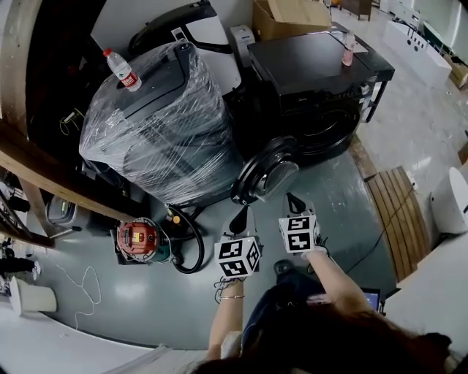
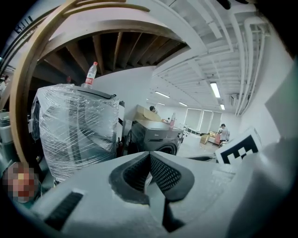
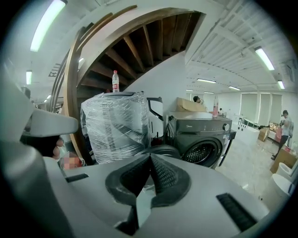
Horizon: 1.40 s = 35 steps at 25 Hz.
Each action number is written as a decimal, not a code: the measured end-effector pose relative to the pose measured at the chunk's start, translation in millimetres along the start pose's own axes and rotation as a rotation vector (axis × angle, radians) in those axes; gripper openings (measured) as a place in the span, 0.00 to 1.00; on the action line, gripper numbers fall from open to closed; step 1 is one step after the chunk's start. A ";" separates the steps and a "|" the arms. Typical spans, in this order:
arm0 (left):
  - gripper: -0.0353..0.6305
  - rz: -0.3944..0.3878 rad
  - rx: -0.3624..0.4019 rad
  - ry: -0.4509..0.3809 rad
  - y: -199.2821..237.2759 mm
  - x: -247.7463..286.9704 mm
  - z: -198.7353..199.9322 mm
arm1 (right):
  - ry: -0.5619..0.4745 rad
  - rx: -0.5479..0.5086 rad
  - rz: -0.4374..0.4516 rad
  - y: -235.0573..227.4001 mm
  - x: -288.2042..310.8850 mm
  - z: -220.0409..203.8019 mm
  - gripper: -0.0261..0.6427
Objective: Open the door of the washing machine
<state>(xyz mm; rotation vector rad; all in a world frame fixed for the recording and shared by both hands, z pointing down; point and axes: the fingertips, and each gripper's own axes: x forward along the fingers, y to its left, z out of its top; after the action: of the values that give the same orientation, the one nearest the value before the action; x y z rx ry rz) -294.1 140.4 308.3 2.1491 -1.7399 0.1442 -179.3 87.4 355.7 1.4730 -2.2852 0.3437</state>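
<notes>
The dark washing machine stands on the grey floor. Its round door is swung out from the front and hangs wide open at the machine's front left corner. In the right gripper view the bare drum opening shows in the machine's face, with the door's rim just to the left of it.

Both tools are in front of the washing machine, near the open door but not touching it. The left gripper is just below the door's lower edge. Its two ribbed pads are pressed together at the tip with nothing between them. The right gripper is beside it, a little nearer the machine's front. Its jaws are closed tight as well and hold nothing; in its own view the pads meet in a point.

A pink bottle stands on top of the washing machine near its right rear corner. A cardboard box sits behind the machine. To the machine's left, close against it, stands a large appliance wrapped in clear film with a water bottle upright on its top. Further out from the machine, in front of the wrapped appliance, a red device lies on the floor next to a loop of black hose. A slatted wooden board lies on the floor to the machine's front right.
</notes>
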 end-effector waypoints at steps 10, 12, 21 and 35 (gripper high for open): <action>0.07 -0.056 0.079 -0.055 -27.7 -46.0 35.8 | -0.106 -0.034 -0.013 9.7 -66.0 30.9 0.04; 0.07 -0.068 0.091 -0.066 -34.2 -53.6 40.3 | -0.125 -0.041 -0.013 12.3 -78.9 37.0 0.04; 0.07 -0.114 0.132 -0.092 -58.6 -84.3 48.0 | -0.211 -0.069 -0.034 19.0 -127.8 60.5 0.04; 0.07 -0.093 0.173 -0.147 -87.4 -96.2 73.9 | -0.308 -0.106 -0.005 8.6 -160.5 95.2 0.04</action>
<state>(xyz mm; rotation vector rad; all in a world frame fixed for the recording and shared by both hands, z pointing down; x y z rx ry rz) -243.5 218.4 191.2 2.4156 -1.7594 0.1187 -147.1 182.1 197.9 1.5675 -2.4900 -0.0089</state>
